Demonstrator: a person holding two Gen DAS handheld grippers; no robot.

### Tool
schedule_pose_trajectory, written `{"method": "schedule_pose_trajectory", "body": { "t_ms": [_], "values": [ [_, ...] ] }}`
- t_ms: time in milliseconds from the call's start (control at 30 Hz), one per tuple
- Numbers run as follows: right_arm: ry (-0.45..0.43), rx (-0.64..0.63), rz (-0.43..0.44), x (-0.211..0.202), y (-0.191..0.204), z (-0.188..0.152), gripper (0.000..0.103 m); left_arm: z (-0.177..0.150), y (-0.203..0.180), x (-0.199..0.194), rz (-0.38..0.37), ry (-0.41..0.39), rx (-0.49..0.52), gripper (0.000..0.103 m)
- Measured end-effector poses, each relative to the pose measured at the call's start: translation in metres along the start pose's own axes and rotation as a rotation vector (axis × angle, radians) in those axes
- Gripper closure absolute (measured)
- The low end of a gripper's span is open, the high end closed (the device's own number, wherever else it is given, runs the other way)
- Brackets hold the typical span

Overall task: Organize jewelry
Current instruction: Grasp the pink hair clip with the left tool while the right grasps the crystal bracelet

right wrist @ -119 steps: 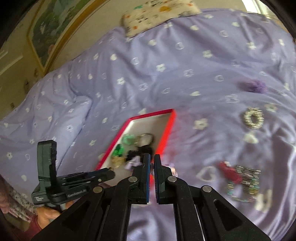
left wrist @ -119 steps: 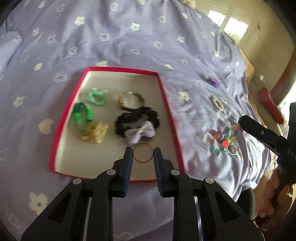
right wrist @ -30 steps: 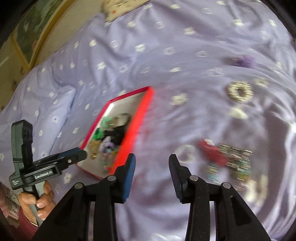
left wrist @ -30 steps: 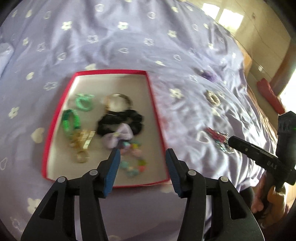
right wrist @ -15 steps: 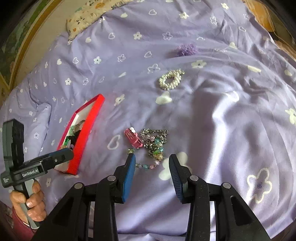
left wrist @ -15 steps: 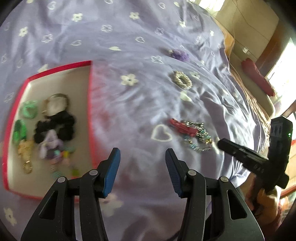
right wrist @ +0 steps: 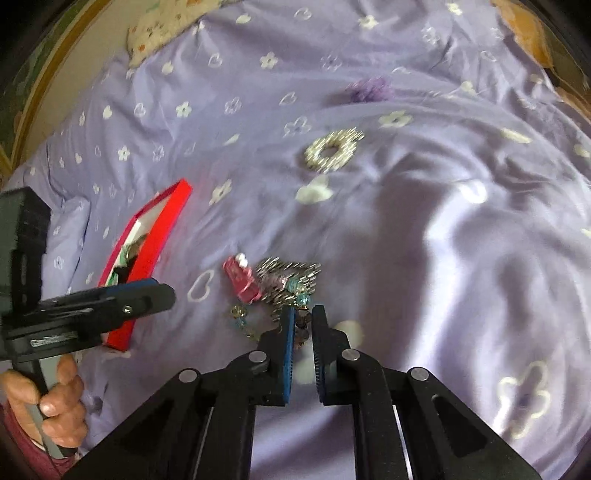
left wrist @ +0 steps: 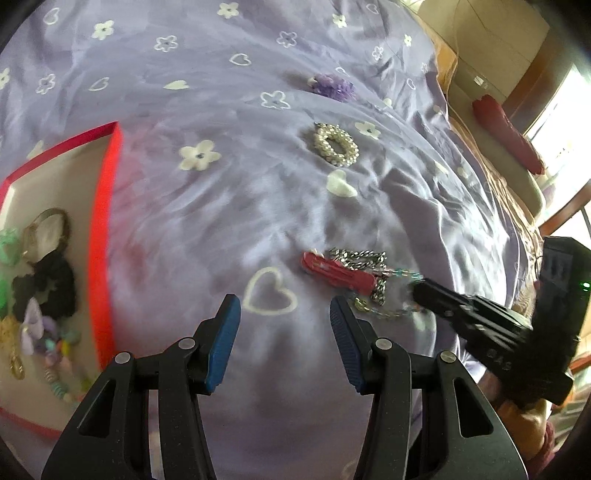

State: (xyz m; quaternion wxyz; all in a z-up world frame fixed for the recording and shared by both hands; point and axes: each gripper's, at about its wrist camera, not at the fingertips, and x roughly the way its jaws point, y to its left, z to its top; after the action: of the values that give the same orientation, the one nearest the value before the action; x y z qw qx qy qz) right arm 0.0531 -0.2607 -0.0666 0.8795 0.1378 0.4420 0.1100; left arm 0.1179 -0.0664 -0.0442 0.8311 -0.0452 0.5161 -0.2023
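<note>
A red-rimmed tray (left wrist: pixel 105 206) (right wrist: pixel 147 254) on the purple bedspread holds several hair ties, rings and a beaded piece. A red hair clip (left wrist: pixel 334 275) (right wrist: pixel 242 278) lies on a tangle of silver chain (left wrist: pixel 364 258) and a beaded bracelet (right wrist: pixel 299 291). My right gripper (right wrist: pixel 303 314) has its jaws nearly closed around the bead strand, seemingly gripping it. My left gripper (left wrist: pixel 284 310) is open and empty above the bedspread, left of the clip. A pearl ring-shaped piece (left wrist: pixel 336 144) (right wrist: pixel 332 149) and a purple scrunchie (left wrist: pixel 332 85) (right wrist: pixel 369 89) lie farther back.
A patterned pillow (right wrist: pixel 166 26) lies at the head of the bed. A red object (left wrist: pixel 506 134) sits on a bench beyond the bed's right edge. The right gripper's body (left wrist: pixel 480 321) shows in the left wrist view.
My right gripper dropped onto the bead and chain pile and narrowed its jaws on the strand. My left gripper swung right, away from the tray, and stays open.
</note>
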Motion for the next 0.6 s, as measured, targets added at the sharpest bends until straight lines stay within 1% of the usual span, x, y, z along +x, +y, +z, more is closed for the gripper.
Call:
{"method": "schedule_pose_trajectory", "body": {
  "t_ms": [100,233,300,367,500,567,600],
  "values": [
    [-0.037,0.039,0.011,-0.016,-0.016,0.003,0.094,0.007,-0.009,0.013,-0.020,0.015,0.001,0.054],
    [-0.068,0.060,0.031,-0.030,-0.025,0.005,0.094,0.012,-0.023,0.029,-0.033,0.035,0.017,0.054],
    [-0.116,0.069,0.043,-0.041,-0.029,0.007,0.094,0.013,-0.029,0.033,-0.043,0.035,0.030,0.054],
    [-0.149,0.083,0.030,-0.051,-0.034,0.008,0.094,0.014,-0.033,0.035,-0.055,0.039,0.042,0.054],
    [-0.183,0.115,0.033,-0.059,-0.044,0.011,0.094,0.016,-0.044,0.039,-0.063,0.042,0.057,0.051],
    [-0.178,0.126,0.042,-0.057,-0.046,0.011,0.094,0.016,-0.047,0.043,-0.041,0.039,0.067,0.053],
    [-0.173,0.129,0.046,-0.056,-0.047,0.011,0.094,0.015,-0.049,0.046,-0.034,0.047,0.077,0.058]
  ]
}}
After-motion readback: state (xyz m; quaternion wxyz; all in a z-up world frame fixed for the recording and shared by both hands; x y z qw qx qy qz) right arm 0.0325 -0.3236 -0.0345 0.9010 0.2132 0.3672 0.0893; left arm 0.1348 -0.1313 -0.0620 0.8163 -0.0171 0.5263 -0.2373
